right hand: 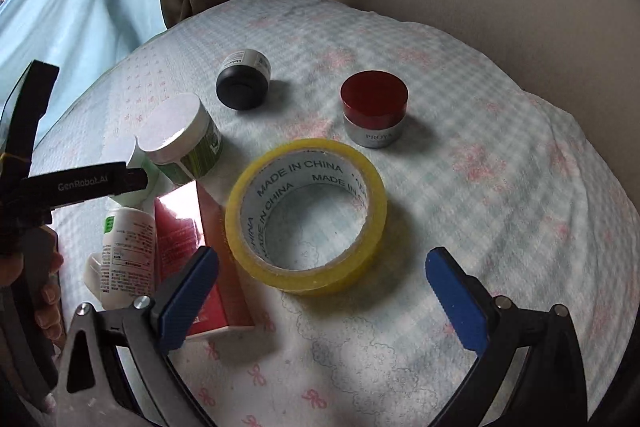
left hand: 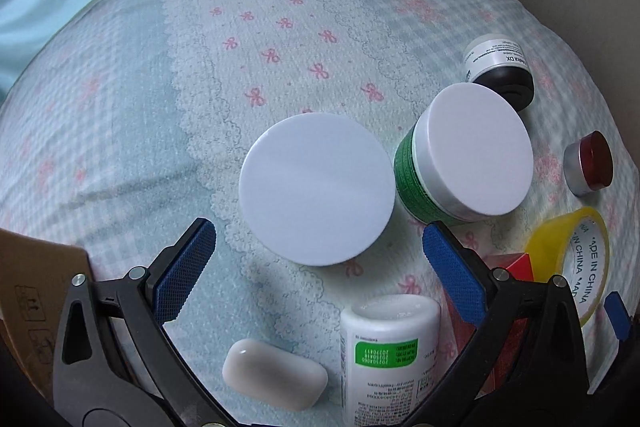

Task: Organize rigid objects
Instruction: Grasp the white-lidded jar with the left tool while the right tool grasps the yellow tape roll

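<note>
Looks like the picking hasn't really started yet. Both sets of tongs hang wide apart and carry nothing. The left tongs (left hand: pixel 318 275) sit right over a white round lid (left hand: pixel 316 189), so that jar is probably the first target. A green jar (left hand: pixel 464 155) stands touching or just beside it, hard to tell which. The right tongs (right hand: pixel 320 301) hover near the yellow tape roll (right hand: pixel 306 215), which lies flat on the bed cover (right hand: pixel 500 207).

The rest is scattered: a red-capped jar (right hand: pixel 375 115) upright, a black-capped bottle (right hand: pixel 243 79) on its side, a red box (right hand: pixel 192 251), a white bottle (left hand: pixel 386 355) and a white soap-like bar (left hand: pixel 274 373).

The next move likely calls for lowering and straddling the lid without bumping the green jar, though the lid nearly spans the gap.
</note>
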